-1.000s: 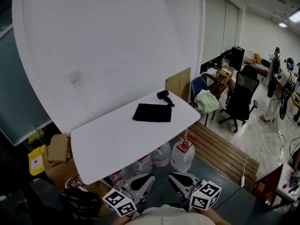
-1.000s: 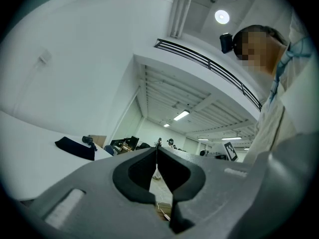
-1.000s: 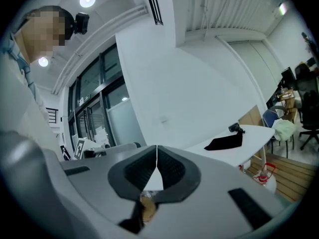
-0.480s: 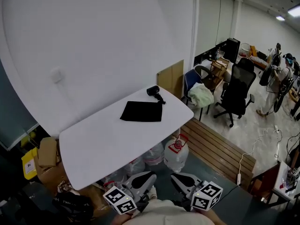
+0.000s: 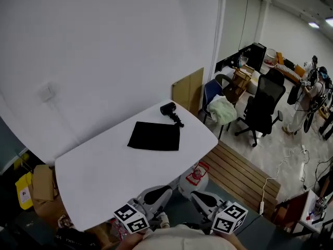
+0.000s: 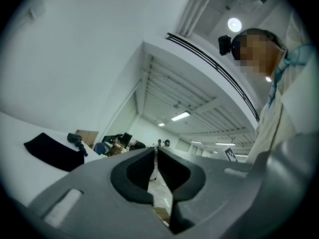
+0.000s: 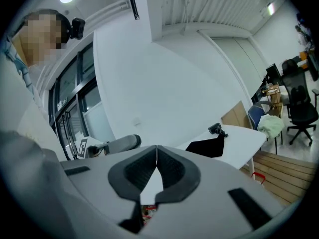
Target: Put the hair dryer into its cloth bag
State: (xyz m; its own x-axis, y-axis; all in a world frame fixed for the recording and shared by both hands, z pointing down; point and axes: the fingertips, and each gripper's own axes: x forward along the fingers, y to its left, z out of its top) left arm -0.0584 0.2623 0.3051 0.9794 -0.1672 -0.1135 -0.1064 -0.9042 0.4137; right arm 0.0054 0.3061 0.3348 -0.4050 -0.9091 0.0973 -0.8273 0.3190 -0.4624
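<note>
A small black hair dryer (image 5: 170, 110) lies near the far edge of the white table (image 5: 104, 176), its cord trailing to the right. Just in front of it a flat black cloth bag (image 5: 155, 136) is spread on the tabletop. Both also show in the left gripper view, the hair dryer (image 6: 76, 139) behind the bag (image 6: 52, 152), and in the right gripper view, hair dryer (image 7: 216, 129) and bag (image 7: 209, 146). My left gripper (image 5: 162, 192) and right gripper (image 5: 193, 197) are held low at the table's near edge, both shut and empty, well short of the bag.
Water jugs (image 5: 193, 177) stand under the table's near side. A wooden pallet (image 5: 239, 169) lies on the floor to the right. Office chairs (image 5: 262, 108), one with a green cloth (image 5: 222, 110), and desks stand beyond. Cardboard boxes (image 5: 41, 184) sit at the left. People stand far right.
The table, bag and hair dryer have come closer and lower in the head view as I approach. Both grippers stay shut and now reach the table's near edge.
</note>
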